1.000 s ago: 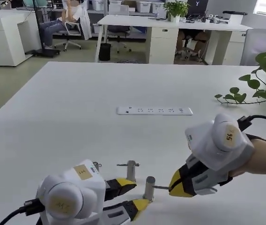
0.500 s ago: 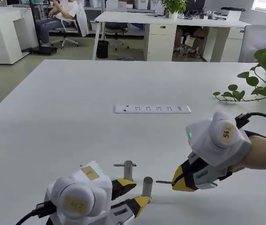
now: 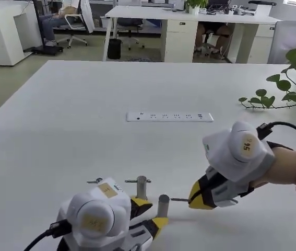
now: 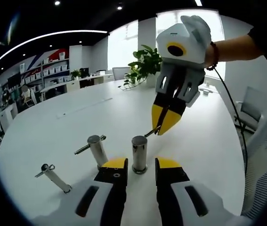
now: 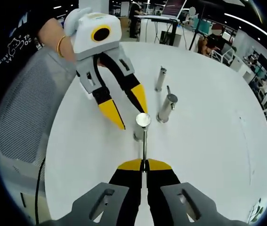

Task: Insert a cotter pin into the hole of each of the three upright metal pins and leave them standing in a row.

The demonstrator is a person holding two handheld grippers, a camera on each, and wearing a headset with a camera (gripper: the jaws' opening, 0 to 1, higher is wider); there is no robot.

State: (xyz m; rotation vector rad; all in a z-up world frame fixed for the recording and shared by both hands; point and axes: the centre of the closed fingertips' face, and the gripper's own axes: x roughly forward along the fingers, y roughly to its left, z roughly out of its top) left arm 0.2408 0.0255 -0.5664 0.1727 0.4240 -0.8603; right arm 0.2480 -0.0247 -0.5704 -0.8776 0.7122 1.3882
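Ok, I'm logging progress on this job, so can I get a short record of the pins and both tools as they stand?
finished pins: two, middle pin and far pin, each with a cotter pin through its top
bare pin: near pin, upright
right gripper: shut on a loose cotter pin, tip close to the near pin's top, not through
left gripper: open, fingers either side of the near pin's base; contact unclear
surface: white table
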